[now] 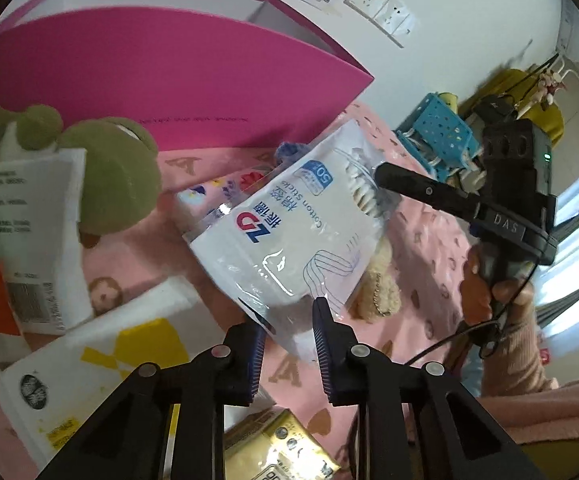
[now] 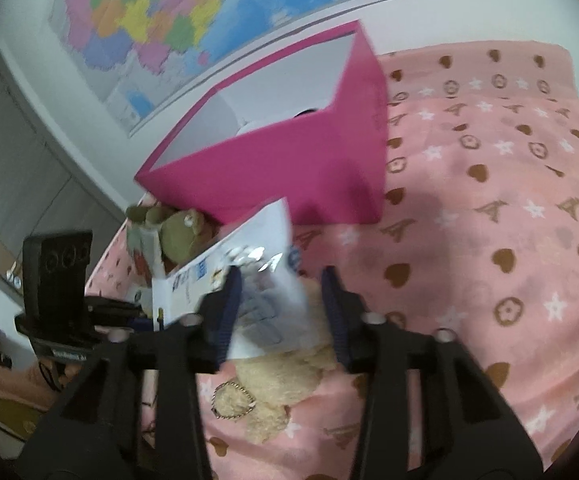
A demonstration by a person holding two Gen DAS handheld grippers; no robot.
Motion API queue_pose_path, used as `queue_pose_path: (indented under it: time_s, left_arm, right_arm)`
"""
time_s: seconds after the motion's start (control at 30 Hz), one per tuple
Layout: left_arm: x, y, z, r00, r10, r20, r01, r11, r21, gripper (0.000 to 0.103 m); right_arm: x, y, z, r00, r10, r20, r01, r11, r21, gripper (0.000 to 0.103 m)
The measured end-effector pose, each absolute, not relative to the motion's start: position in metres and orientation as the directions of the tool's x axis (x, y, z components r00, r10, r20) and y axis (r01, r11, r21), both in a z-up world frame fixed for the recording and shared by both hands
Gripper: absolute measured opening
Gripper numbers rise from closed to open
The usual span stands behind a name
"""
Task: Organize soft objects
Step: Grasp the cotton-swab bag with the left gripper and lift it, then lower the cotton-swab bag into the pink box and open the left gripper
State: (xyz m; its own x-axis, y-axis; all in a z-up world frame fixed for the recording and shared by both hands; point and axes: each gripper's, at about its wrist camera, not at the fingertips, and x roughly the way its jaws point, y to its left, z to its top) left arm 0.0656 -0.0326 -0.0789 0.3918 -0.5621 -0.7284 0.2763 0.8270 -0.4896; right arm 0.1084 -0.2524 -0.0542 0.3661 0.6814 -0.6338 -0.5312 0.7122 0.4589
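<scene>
**Operator:** Plastic film, thin and glossy. That is what my left tool (image 1: 288, 314) has pinched at the bottom centre of its view. Its pads are closed on the near edge of the bag of cotton swabs (image 1: 289, 232).

**Spotter:** And your right tool (image 2: 282, 276)?

**Operator:** Partly open. The bag's far end sits between its pads. One pad touches the film and the other stands clear, so it has no grip.

**Spotter:** How will the bag behave?

**Operator:** Light and floppy, I judge, and slick. The film will sag and may slide out of a shallow pinch. The sticks inside form a stiffer bundle, so I would grip the edge seam or across that bundle, not the loose middle.

**Spotter:** Where is it?

**Operator:** Mid-frame, lifted at a slant over the beige plush toy (image 2: 285, 376) on the pink blanket (image 2: 489, 200). Beyond it, toward the upper centre, the magenta box (image 2: 289, 160) stands open. That is the likely destination.
</scene>
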Motion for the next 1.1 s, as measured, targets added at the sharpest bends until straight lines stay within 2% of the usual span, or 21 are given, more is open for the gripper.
queue_pose_path:
  time_s: [0.1, 0.13, 0.47, 0.73, 0.93, 1.1]
  left_arm:
    - [0.064, -0.029, -0.073, 0.402, -0.572, -0.715, 0.285, 0.821, -0.495, 0.022]
    - [0.064, -0.032, -0.07, 0.408, -0.571, -0.712, 0.289, 0.821, -0.493, 0.022]
    - [0.067, -0.025, -0.014, 0.519, -0.533, -0.668, 0.357, 0.845, -0.397, 0.022]
    - [0.107, -0.005, 0.035, 0.624, -0.472, -0.623, 0.34, 0.882, -0.327, 0.023]
    - [0.15, 0.004, 0.041, 0.64, -0.42, -0.644, 0.277, 0.907, -0.316, 0.023]
    - [0.176, 0.004, 0.03, 0.623, -0.392, -0.677, 0.232, 0.919, -0.319, 0.024]
  right_arm:
    - [0.1, -0.249, -0.05, 0.397, 0.65, -0.648, -0.544, 0.736, 0.404, 0.013]
    - [0.098, -0.25, -0.047, 0.405, 0.648, -0.645, -0.545, 0.737, 0.4, 0.013]
    - [0.093, -0.25, -0.005, 0.479, 0.656, -0.584, -0.576, 0.736, 0.355, 0.012]
    - [0.12, -0.241, 0.027, 0.513, 0.683, -0.52, -0.596, 0.72, 0.356, 0.012]
    - [0.158, -0.229, 0.033, 0.534, 0.669, -0.517, -0.578, 0.735, 0.355, 0.012]
    - [0.184, -0.218, 0.029, 0.54, 0.629, -0.559, -0.557, 0.765, 0.324, 0.014]
